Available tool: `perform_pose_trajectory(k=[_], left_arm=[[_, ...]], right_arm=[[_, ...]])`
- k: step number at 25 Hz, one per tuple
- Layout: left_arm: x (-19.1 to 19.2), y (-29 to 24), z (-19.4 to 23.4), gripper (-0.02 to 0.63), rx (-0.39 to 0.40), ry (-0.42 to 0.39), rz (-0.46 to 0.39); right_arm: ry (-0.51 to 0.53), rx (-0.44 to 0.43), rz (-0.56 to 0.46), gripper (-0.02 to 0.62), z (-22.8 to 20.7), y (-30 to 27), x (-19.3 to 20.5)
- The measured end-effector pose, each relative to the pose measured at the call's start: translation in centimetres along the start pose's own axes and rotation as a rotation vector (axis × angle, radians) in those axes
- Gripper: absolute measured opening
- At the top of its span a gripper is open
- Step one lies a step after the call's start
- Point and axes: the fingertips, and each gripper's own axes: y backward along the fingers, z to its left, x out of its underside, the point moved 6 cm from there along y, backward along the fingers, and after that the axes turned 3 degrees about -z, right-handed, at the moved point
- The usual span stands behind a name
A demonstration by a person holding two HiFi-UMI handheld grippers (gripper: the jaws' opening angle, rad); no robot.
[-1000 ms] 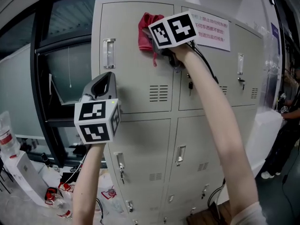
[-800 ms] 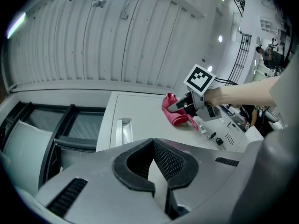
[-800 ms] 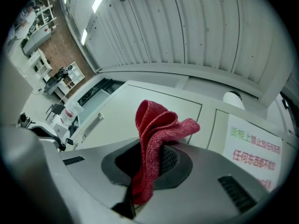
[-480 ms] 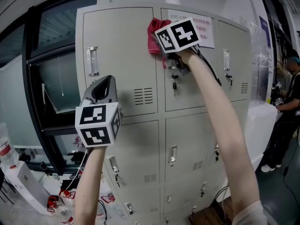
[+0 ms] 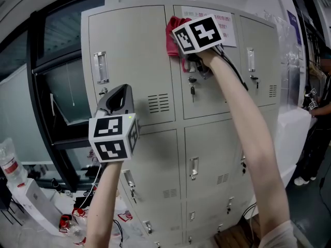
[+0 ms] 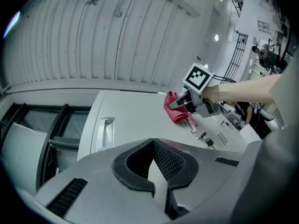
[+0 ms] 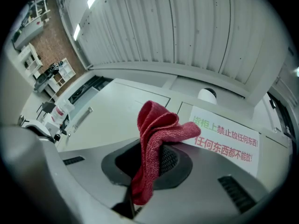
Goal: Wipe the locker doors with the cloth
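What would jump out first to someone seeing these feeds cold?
The red cloth, clamped in the right gripper and held against the top of the grey lockers, beside a white notice with printed characters. Then the left gripper, empty, held up in front of the lockers lower down at the left.

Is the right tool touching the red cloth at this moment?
Touching. The right gripper view shows the red cloth pinched between the jaws of the right tool, with its folds standing above them.
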Motion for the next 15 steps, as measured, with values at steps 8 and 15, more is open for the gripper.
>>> perform_pose_trajectory(k=[8, 15], left_arm=[[-0.2, 1.4, 1.3, 0.015, -0.015, 0.0, 0.001], [-0.6, 3.7, 4.4, 0.015, -0.038, -0.029, 0.0]], right_arm=[[-0.094, -0.194, -0.159, 0.026, 6.3, 0.0, -4.2], [-0.11, -0.313, -0.2, 0.026, 13.4, -2.2, -7.2]])
